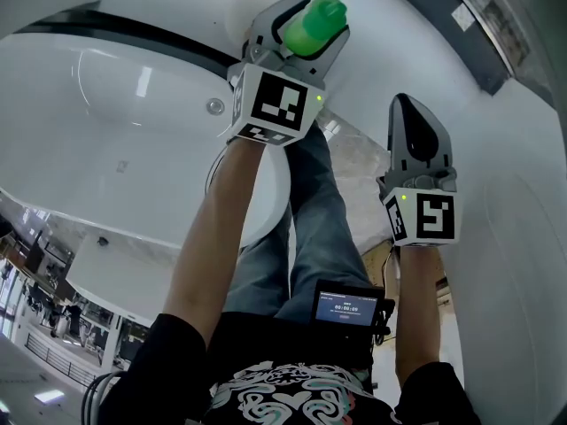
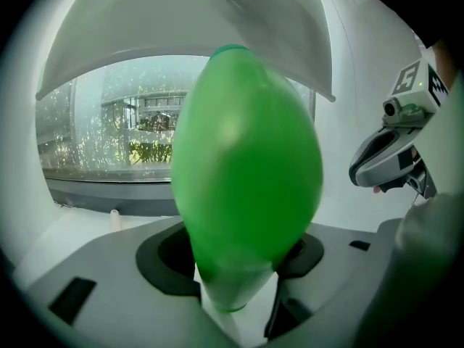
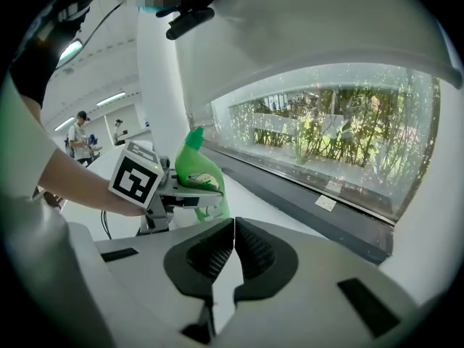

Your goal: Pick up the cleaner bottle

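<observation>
cleaner bottle (image 1: 312, 25) clamped between left hand-held gripper (image 1: 297, 38) jaws

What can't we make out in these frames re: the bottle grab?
- Cleaner bottle body: head view, hidden by the left tongs and their marker cube; only the green top shows.
- Label print: too small in the right gripper view; too close and blurred in the left gripper view.
- Bottle base: right gripper view, cut off behind the right tongs' own body.
</observation>
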A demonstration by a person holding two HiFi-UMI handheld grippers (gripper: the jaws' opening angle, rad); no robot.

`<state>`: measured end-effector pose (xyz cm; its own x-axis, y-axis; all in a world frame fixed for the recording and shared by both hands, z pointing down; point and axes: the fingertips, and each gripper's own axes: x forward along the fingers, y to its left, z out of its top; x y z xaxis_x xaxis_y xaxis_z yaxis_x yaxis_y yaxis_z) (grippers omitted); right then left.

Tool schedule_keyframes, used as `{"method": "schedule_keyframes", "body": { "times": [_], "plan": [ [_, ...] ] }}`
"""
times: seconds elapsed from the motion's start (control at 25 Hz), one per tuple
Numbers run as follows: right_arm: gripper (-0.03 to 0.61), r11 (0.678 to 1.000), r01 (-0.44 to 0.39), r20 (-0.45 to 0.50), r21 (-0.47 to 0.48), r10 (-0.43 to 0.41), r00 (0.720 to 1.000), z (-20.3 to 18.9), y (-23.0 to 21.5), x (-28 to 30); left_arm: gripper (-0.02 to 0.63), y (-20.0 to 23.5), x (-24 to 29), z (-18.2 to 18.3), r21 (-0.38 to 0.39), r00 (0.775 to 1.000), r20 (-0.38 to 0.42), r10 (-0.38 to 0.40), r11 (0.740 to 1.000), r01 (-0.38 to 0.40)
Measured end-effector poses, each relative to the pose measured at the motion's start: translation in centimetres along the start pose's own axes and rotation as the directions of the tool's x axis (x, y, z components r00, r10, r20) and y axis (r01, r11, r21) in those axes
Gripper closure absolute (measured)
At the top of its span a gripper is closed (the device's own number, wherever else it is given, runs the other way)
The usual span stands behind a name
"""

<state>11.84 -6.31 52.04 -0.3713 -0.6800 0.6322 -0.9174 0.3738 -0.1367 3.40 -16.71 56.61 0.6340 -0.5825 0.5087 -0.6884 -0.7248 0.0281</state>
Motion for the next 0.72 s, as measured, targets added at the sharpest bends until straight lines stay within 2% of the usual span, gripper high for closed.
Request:
{"method": "schedule_keyframes", "body": {
  "times": [0.28, 0.4, 0.72],
  "plan": [
    [0.552, 0.999, 0.031, -0.026, 0.028, -0.03, 0.999, -1.2, -0.4, 0.2, 0.361, 0.1, 0.5, -0.4, 0.004, 1.0, -0.025, 0.012, 1.0, -0.011],
    [0.552, 0.999, 0.029, -0.032, 0.032, -0.028, 0.999, -1.2, 0.0, 0.2, 0.399, 0.5, 0.3, -0.5, 0.032, 0.999, -0.032, 0.036, 0.999, -0.035],
    [0.552, 1.0, 0.018, -0.032, 0.012, -0.018, 0.999, -1.1, 0.2, 0.4, 0.41, 0.4, 0.3, -0.5, 0.017, 0.999, -0.026, 0.039, 0.999, -0.039]
  ]
}}
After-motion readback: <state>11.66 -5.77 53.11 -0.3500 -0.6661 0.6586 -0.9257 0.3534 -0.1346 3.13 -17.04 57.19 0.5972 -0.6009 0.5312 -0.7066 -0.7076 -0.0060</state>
